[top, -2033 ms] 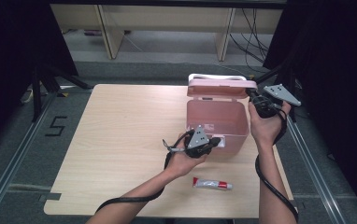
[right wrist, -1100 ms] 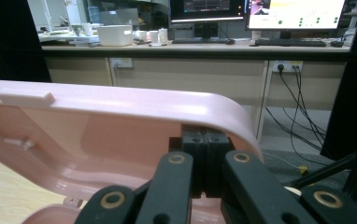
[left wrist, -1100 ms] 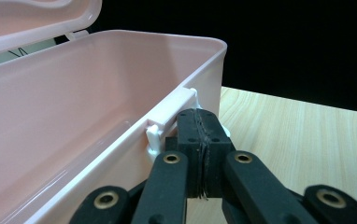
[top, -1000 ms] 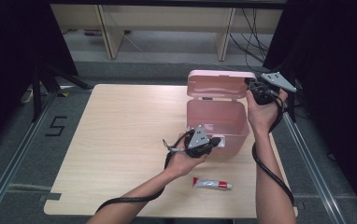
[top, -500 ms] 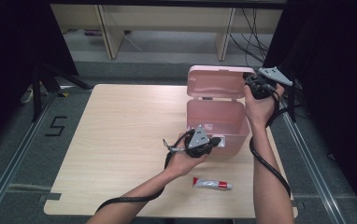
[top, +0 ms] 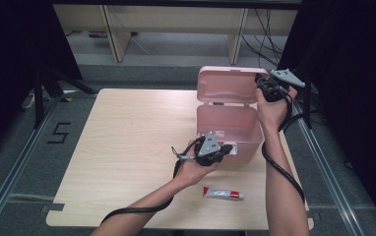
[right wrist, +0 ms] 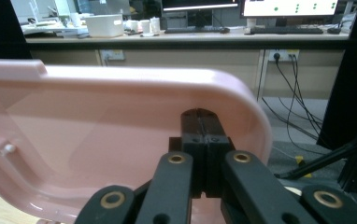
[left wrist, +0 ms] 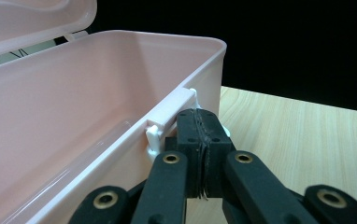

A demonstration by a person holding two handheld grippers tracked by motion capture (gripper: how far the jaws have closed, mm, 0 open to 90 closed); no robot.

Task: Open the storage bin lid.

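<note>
A pink plastic box [top: 228, 125] stands open at the table's right side, its lid [top: 225, 86] raised almost upright behind it. My left gripper [top: 227, 148] rests at the box's front wall. In the left gripper view its jaws [left wrist: 200, 116] are shut, tips right under the white latch [left wrist: 172, 109] on the rim. My right gripper [top: 260, 82] is held at the lid's right edge. The right gripper view has its shut jaws [right wrist: 203, 114] against the lid's pink inner face [right wrist: 97, 135], nothing between the pads.
A small white and red tube [top: 224, 194] lies on the wooden table [top: 127, 137] near the front edge, between my forearms. Dark curtains and metal frame legs flank the table. Shelving stands behind the far edge.
My right gripper has moved left along the lid's right edge and the lid has swung up to more upright. The left gripper has stayed at the box front.
</note>
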